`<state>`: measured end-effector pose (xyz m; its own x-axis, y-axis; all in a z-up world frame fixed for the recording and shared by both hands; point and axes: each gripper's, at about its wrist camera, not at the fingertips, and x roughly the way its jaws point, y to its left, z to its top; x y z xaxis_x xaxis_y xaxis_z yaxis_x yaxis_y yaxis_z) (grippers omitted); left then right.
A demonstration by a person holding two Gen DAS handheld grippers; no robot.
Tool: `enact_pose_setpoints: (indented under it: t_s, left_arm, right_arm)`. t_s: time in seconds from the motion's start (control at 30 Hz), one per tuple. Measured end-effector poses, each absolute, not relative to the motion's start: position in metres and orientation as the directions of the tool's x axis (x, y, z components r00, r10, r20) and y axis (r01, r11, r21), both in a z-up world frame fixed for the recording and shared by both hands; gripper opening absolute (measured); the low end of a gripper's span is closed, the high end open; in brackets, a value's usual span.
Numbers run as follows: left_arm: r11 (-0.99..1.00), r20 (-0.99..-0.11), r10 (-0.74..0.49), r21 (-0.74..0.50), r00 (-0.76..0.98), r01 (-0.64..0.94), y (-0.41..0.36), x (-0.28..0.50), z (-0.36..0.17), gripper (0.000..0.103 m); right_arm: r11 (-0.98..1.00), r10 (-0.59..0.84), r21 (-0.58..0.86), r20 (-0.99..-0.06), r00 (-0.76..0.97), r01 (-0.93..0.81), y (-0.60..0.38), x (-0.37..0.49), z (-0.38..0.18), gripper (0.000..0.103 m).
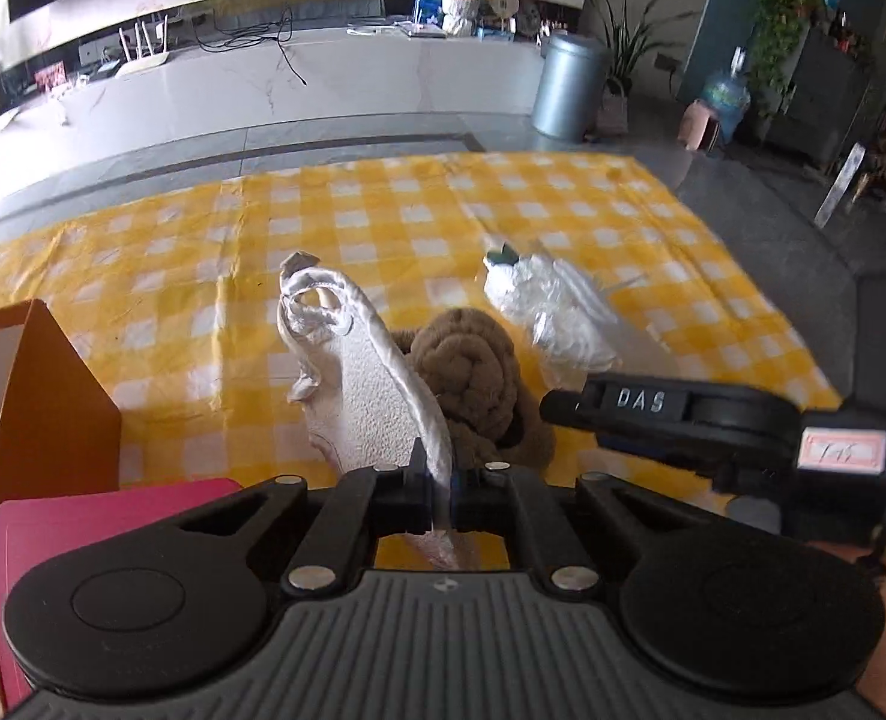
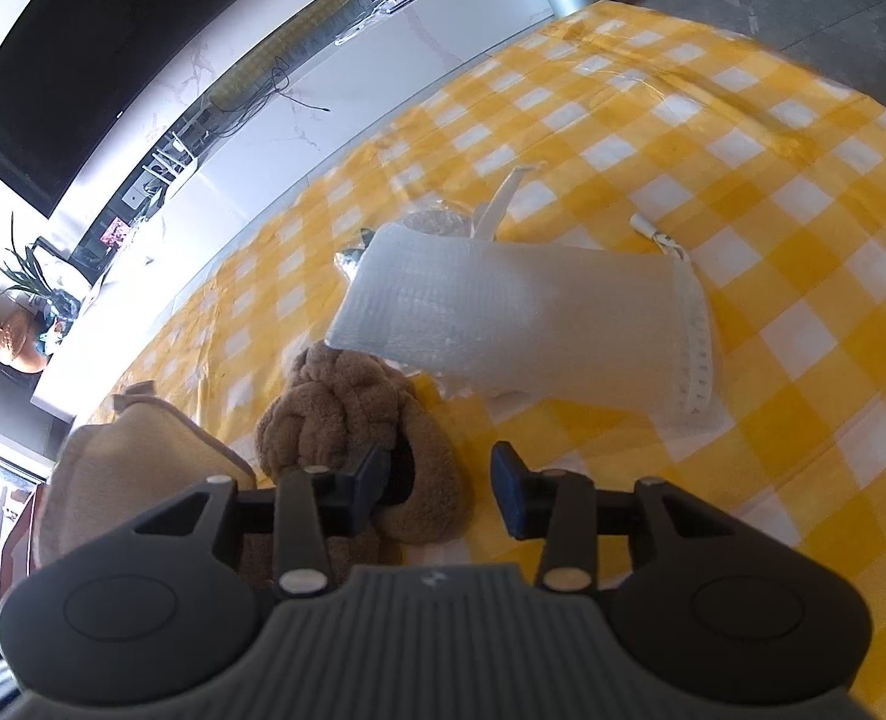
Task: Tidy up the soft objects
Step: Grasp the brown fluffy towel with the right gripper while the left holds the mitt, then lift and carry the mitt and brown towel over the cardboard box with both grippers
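My left gripper (image 1: pixel 440 495) is shut on the satin edge of a white oven mitt (image 1: pixel 362 384), which stands up in front of it over the yellow checked cloth (image 1: pixel 203 252). A brown knotted plush (image 1: pixel 473 384) lies just behind the mitt; it also shows in the right wrist view (image 2: pixel 347 414). My right gripper (image 2: pixel 443 495) is open, its left finger beside the plush, nothing between the jaws. A white folded cloth bag (image 2: pixel 521 318) lies beyond it. The beige mitt (image 2: pixel 131 480) shows at the left of that view. A clear-wrapped white item (image 1: pixel 554 306) lies farther back.
An orange box (image 1: pixel 41 408) and a pink box (image 1: pixel 95 510) stand at the near left. The right gripper's body (image 1: pixel 743 426) reaches in from the right. Beyond the cloth are grey floor, a metal bin (image 1: pixel 569 87) and a white counter (image 1: pixel 263 90).
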<state>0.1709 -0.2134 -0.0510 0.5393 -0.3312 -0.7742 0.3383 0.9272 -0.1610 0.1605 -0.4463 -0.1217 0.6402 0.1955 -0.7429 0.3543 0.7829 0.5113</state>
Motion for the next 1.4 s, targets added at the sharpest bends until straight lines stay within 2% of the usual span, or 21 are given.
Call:
enact_pose_setpoints:
  t_s: [0.03, 0.1, 0.2, 0.27, 0.33, 0.4, 0.47, 0.57, 0.67, 0.87, 0.97, 1.03, 1.1, 1.13, 1.2, 1.3, 1.4]
  left_arm:
    - [0.923, -0.755, -0.366, -0.219, 0.544, 0.317, -0.202, 0.175, -0.050, 0.005]
    - [0.921, -0.732, -0.381, -0.246, 0.565, 0.302, -0.186, 0.182, -0.055, 0.005]
    - [0.924, -0.711, -0.359, -0.181, 0.605, 0.336, -0.175, 0.186, -0.068, 0.006]
    - [0.913, -0.662, -0.378, -0.150, 0.647, 0.381, -0.168, 0.180, -0.068, 0.006]
    - [0.907, -0.654, -0.388, -0.144, 0.650, 0.396, -0.164, 0.179, -0.069, 0.006]
    - [0.894, -0.639, -0.423, -0.177, 0.643, 0.412, -0.159, 0.181, -0.071, 0.006]
    - [0.888, -0.625, -0.449, -0.233, 0.639, 0.396, -0.151, 0.185, -0.072, 0.006]
    - [0.892, -0.628, -0.447, -0.259, 0.637, 0.371, -0.148, 0.191, -0.074, 0.006]
    - [0.901, -0.621, -0.423, -0.211, 0.659, 0.379, -0.151, 0.184, -0.073, 0.006]
    - [0.914, -0.600, -0.391, -0.168, 0.697, 0.368, -0.152, 0.174, -0.071, 0.006]
    - [0.917, -0.606, -0.387, -0.171, 0.696, 0.361, -0.151, 0.175, -0.072, 0.006]
    - [0.919, -0.606, -0.382, -0.167, 0.697, 0.358, -0.151, 0.175, -0.072, 0.006]
    - [0.919, -0.606, -0.379, -0.162, 0.699, 0.359, -0.151, 0.175, -0.072, 0.006]
    - [0.920, -0.606, -0.378, -0.161, 0.699, 0.358, -0.150, 0.175, -0.072, 0.006]
    - [0.923, -0.604, -0.372, -0.158, 0.705, 0.352, -0.150, 0.174, -0.072, 0.006]
    - [0.927, -0.586, -0.363, -0.146, 0.725, 0.345, -0.149, 0.170, -0.070, 0.006]
    - [0.929, -0.576, -0.356, -0.134, 0.736, 0.344, -0.149, 0.168, -0.069, 0.006]
  right_arm:
    - [0.787, 0.197, 0.510, -0.740, 0.643, 0.347, -0.445, 0.160, -0.121, 0.050]
    - [0.793, 0.211, 0.517, -0.729, 0.651, 0.322, -0.442, 0.161, -0.119, 0.050]
    - [0.787, 0.257, 0.549, -0.706, 0.660, 0.280, -0.434, 0.165, -0.121, 0.052]
    - [0.777, 0.288, 0.570, -0.700, 0.654, 0.267, -0.429, 0.169, -0.125, 0.055]
    - [0.780, 0.300, 0.572, -0.698, 0.651, 0.254, -0.422, 0.174, -0.126, 0.063]
    - [0.791, 0.291, 0.558, -0.704, 0.647, 0.251, -0.416, 0.177, -0.126, 0.079]
    - [0.797, 0.280, 0.548, -0.707, 0.649, 0.254, -0.411, 0.181, -0.127, 0.089]
    - [0.775, 0.292, 0.576, -0.690, 0.662, 0.259, -0.407, 0.187, -0.131, 0.092]
    - [0.769, 0.284, 0.576, -0.696, 0.659, 0.277, -0.403, 0.195, -0.134, 0.097]
    - [0.872, 0.209, 0.435, -0.743, 0.635, 0.223, -0.377, 0.209, -0.139, 0.101]
    - [0.951, 0.128, 0.271, -0.782, 0.610, 0.148, -0.354, 0.212, -0.141, 0.101]
    - [0.966, 0.088, 0.218, -0.782, 0.618, 0.139, -0.346, 0.211, -0.145, 0.100]
    - [0.966, 0.061, 0.204, -0.775, 0.629, 0.157, -0.347, 0.211, -0.145, 0.082]
    - [0.962, 0.065, 0.217, -0.773, 0.631, 0.166, -0.350, 0.211, -0.144, 0.079]
    - [0.952, 0.089, 0.254, -0.764, 0.639, 0.171, -0.358, 0.208, -0.141, 0.061]
    - [0.933, 0.122, 0.306, -0.762, 0.636, 0.189, -0.370, 0.202, -0.139, 0.053]
    - [0.913, 0.146, 0.347, -0.769, 0.622, 0.214, -0.380, 0.195, -0.135, 0.050]
